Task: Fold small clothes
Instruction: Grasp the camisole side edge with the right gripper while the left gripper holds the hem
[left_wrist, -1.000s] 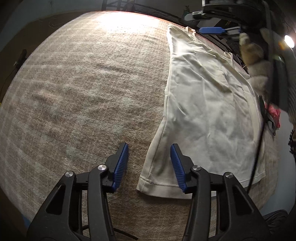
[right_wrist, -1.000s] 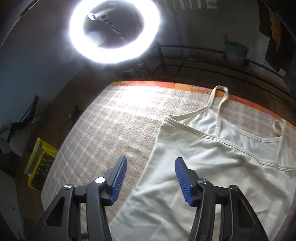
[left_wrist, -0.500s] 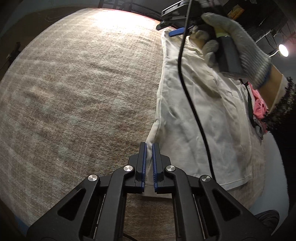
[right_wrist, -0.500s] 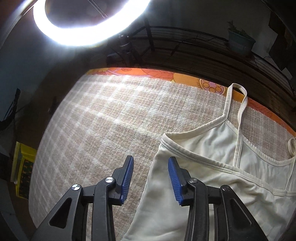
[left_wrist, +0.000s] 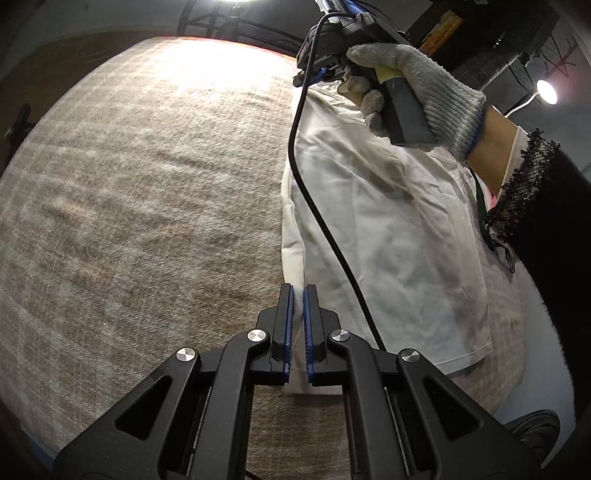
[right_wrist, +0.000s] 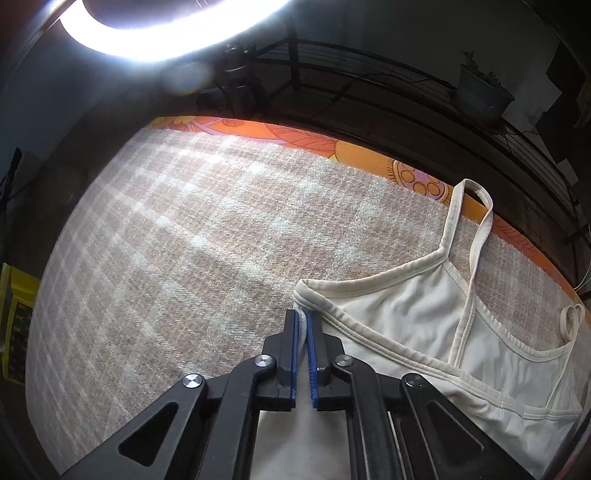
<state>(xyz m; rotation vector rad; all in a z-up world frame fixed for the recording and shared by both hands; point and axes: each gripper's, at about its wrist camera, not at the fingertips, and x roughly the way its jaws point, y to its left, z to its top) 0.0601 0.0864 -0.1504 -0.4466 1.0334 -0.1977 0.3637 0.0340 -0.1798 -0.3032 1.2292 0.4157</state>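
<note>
A cream strappy camisole (left_wrist: 384, 221) lies flat on a beige checked blanket (left_wrist: 147, 206). My left gripper (left_wrist: 298, 291) is shut on the camisole's left side edge near the bottom hem. My right gripper (right_wrist: 302, 317) is shut on the same side edge at the top corner by the armhole (right_wrist: 391, 314); its two thin straps (right_wrist: 469, 229) lie toward the blanket's far edge. In the left wrist view the right gripper (left_wrist: 325, 74) shows in a grey-gloved hand (left_wrist: 417, 81) at the camisole's far end, with a black cable (left_wrist: 317, 206) trailing across the fabric.
A bright ring light (right_wrist: 166, 33) on a stand shines beyond the blanket's orange patterned border (right_wrist: 295, 136). A dark metal railing and a potted plant (right_wrist: 480, 92) stand behind. A yellow box (right_wrist: 14, 321) lies at the left. A pink item (left_wrist: 491, 195) lies by the camisole's right side.
Both grippers went from open to shut on the camisole's left edge, the left first, the right just now. The right hand came into the left wrist view at the top corner.
</note>
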